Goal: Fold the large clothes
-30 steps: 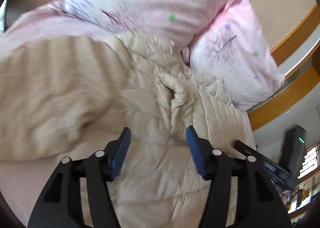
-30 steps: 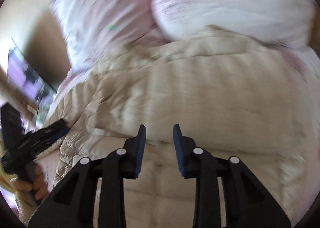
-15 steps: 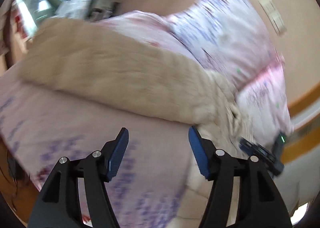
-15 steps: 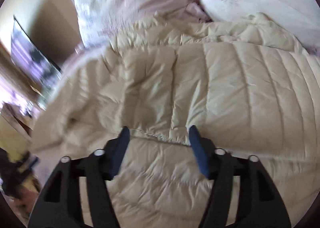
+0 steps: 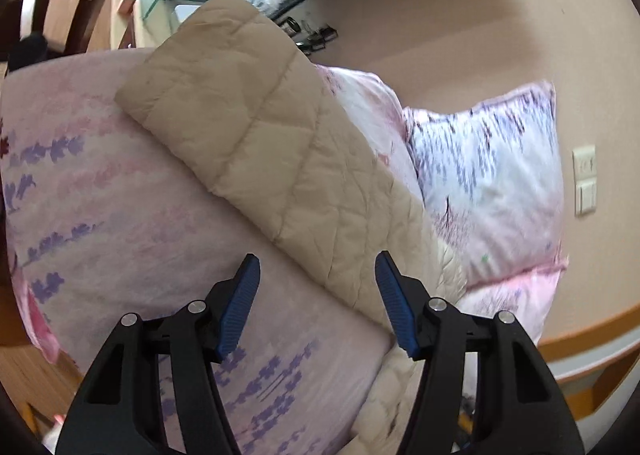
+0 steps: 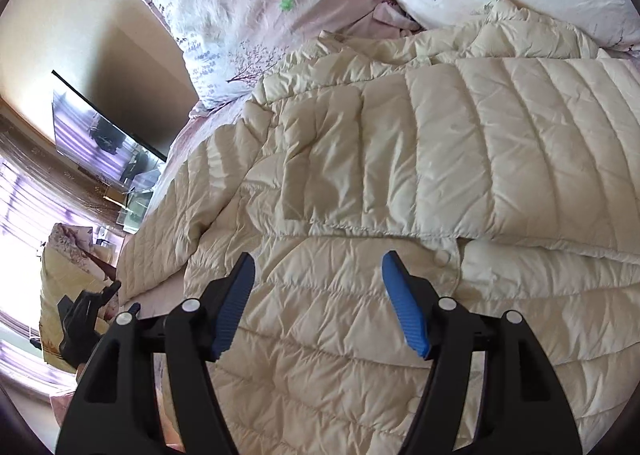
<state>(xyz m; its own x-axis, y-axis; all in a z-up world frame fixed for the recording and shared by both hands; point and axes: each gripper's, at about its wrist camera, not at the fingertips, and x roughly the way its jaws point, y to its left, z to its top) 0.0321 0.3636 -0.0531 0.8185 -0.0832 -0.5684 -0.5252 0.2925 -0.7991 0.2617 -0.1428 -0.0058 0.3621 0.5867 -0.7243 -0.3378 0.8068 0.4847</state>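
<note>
quilted jacket [image 6: 400, 175] beneath spread right tongs [image 6: 318, 295]

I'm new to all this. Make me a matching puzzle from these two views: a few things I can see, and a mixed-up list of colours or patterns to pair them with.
Things:
1. puffer jacket
2. pillow
3. bedsheet
4. gripper pads

Descriptions:
A. blue, ribbed
B. pink with purple flower sprigs
C. cream, quilted
D. white and pink with a dark branch print

Pairs: 1-C, 2-D, 3-B, 4-A
</note>
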